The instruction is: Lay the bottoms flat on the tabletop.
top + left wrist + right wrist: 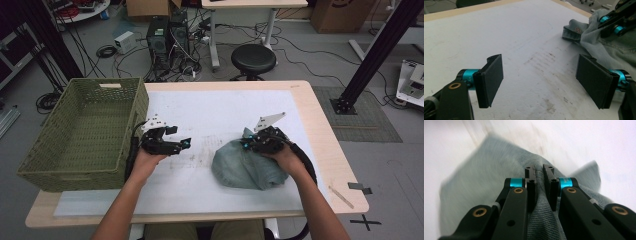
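Denim bunched in the right tool, left tool waiting wide apart over the bare counter.

Right tool (538,173) has its jaws pinched together on a thin ridge of the grey-blue denim garment (245,167), which lies in a crumpled heap on the white mat of the counter (210,107), right of centre and well apart from the green basket (82,132) at the left edge. Left tool (539,80) hovers with jaws spread, holding nothing, near the heap's edge. The pinch looks shallow (just a fold of cloth), so a quick lift could let it slip free, or the trailing bulk could drag and snag on the counter. Which garment it is stays unclear, since the heap hides its shape; the right gripper view is smeared with blur, and the person's hand covers part of the cloth.
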### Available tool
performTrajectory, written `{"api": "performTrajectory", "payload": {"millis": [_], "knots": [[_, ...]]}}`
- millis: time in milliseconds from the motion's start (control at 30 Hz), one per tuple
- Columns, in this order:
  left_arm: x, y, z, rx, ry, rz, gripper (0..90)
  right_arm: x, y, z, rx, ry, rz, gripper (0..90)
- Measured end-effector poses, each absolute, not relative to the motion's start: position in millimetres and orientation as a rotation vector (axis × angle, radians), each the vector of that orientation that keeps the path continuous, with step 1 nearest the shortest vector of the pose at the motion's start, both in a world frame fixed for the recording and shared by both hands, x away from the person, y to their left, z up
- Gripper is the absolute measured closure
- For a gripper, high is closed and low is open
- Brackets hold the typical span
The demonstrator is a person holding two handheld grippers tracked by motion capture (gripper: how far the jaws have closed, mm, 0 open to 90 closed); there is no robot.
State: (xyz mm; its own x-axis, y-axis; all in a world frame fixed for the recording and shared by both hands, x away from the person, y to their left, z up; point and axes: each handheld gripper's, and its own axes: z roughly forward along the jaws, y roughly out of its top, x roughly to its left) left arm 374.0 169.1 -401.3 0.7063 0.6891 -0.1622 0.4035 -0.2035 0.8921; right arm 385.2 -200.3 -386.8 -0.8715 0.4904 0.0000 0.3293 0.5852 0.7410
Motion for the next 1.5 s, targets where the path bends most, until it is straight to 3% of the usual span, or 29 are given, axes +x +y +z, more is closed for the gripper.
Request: {"api": "performTrajectory", "payload": {"millis": [133, 267, 767, 833, 900, 1067, 1233, 1367, 1500], "knots": [[373.9, 175.7, -399.6, 1.818, 0.867, 0.341, 22.5, 382.0, -178.0, -374.3, 0.542, 2.529, 1.396, 84.2], [376.0, 178.8, -400.0, 1.813, 0.879, 0.336, 22.7, 366.5, -164.0, -369.2, 0.377, 2.599, 1.411, 83.9], [376.9, 162.0, -403.7, 1.832, 0.859, 0.315, 22.8, 323.9, -245.3, -400.8, 0.457, 2.695, 1.204, 83.5], [377.4, 163.0, -404.1, 1.829, 0.863, 0.315, 22.7, 323.4, -253.0, -399.0, 0.506, 2.685, 1.239, 76.7], [377.8, 163.7, -404.4, 1.831, 0.863, 0.313, 22.8, 325.0, -258.7, -393.9, 0.579, 2.631, 1.321, 57.0], [377.9, 163.2, -404.8, 1.834, 0.859, 0.308, 22.7, 329.2, -279.8, -370.6, 0.743, 2.377, 1.424, 42.4], [377.9, 164.0, -405.6, 1.833, 0.863, 0.307, 22.7, 338.0, -303.3, -367.5, 0.970, 2.268, 1.246, 25.4], [378.5, 163.8, -406.9, 1.836, 0.868, 0.304, 22.8, 344.8, -313.2, -387.0, 1.091, 2.389, 1.173, 19.8], [378.1, 162.7, -407.3, 1.841, 0.869, 0.305, 22.7, 351.6, -314.9, -405.5, 1.152, 2.517, 1.216, 19.9]]}}
